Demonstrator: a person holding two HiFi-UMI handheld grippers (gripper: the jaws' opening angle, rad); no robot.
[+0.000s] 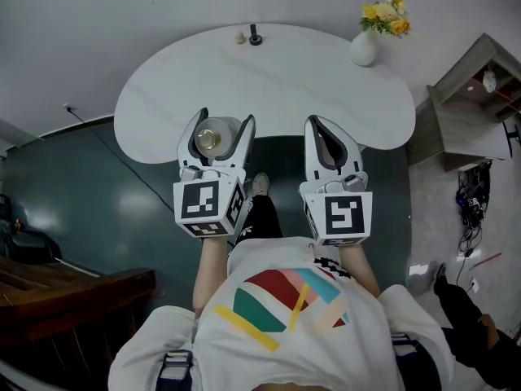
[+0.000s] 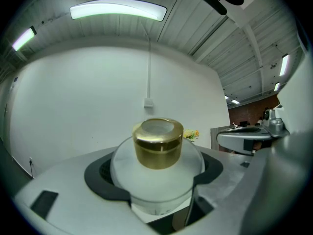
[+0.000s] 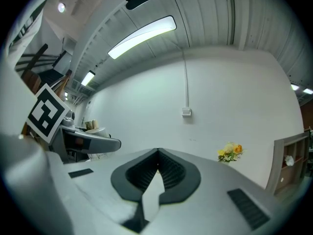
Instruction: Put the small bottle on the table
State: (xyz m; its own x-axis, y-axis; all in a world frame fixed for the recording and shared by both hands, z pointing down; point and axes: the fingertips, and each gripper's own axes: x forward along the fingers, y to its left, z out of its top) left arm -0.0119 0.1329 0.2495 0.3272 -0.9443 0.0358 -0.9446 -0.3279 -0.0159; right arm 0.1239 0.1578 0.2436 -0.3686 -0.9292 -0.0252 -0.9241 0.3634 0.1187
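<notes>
A small frosted-white bottle (image 1: 213,138) with a gold cap (image 2: 157,143) sits upright between the jaws of my left gripper (image 1: 222,122), which is shut on it. In the head view it hangs over the near left edge of the white table (image 1: 269,80). The left gripper view shows the bottle (image 2: 156,177) filling the gap between the dark pads. My right gripper (image 1: 324,125) is beside it on the right, over the table's near edge, shut with nothing in it; in its own view the right gripper (image 3: 157,173) has its pads meeting.
A white vase with yellow flowers (image 1: 370,35) stands at the table's far right. Two small objects, one black (image 1: 256,36) and one pale (image 1: 240,36), sit at the far edge. A shelf unit (image 1: 476,104) is on the right, dark wooden furniture (image 1: 49,300) on the left.
</notes>
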